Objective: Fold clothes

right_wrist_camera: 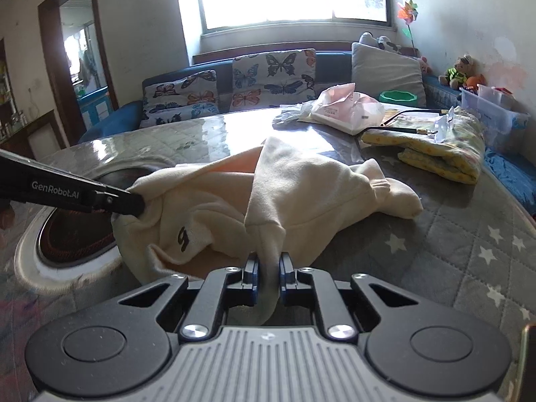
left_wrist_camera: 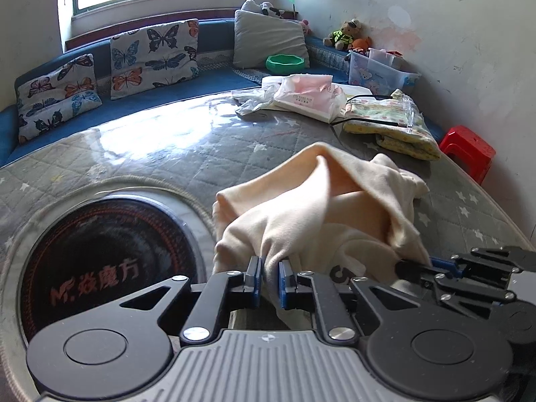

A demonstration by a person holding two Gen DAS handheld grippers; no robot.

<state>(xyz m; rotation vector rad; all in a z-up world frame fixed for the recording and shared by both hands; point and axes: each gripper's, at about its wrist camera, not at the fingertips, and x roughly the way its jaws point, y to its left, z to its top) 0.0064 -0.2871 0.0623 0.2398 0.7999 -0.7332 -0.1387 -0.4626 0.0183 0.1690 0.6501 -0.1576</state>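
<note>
A cream garment (left_wrist_camera: 318, 207) with a dark letter print lies bunched on the grey quilted table (left_wrist_camera: 167, 154). My left gripper (left_wrist_camera: 269, 273) is shut on a fold of its near edge. My right gripper (right_wrist_camera: 268, 269) is shut on another fold of the same garment (right_wrist_camera: 301, 187). The right gripper also shows at the right in the left wrist view (left_wrist_camera: 418, 268), pinching the cloth. The left gripper shows at the left in the right wrist view (right_wrist_camera: 134, 204), pinching a corner. The cloth is lifted and stretched between both grippers.
A round black hob (left_wrist_camera: 107, 268) is set into the table on the left. A folded yellow cloth (left_wrist_camera: 392, 127) and plastic bags (left_wrist_camera: 308, 97) lie at the far side. A blue sofa with butterfly cushions (left_wrist_camera: 154, 57), a clear box (left_wrist_camera: 378, 70) and a red stool (left_wrist_camera: 467, 150) stand beyond.
</note>
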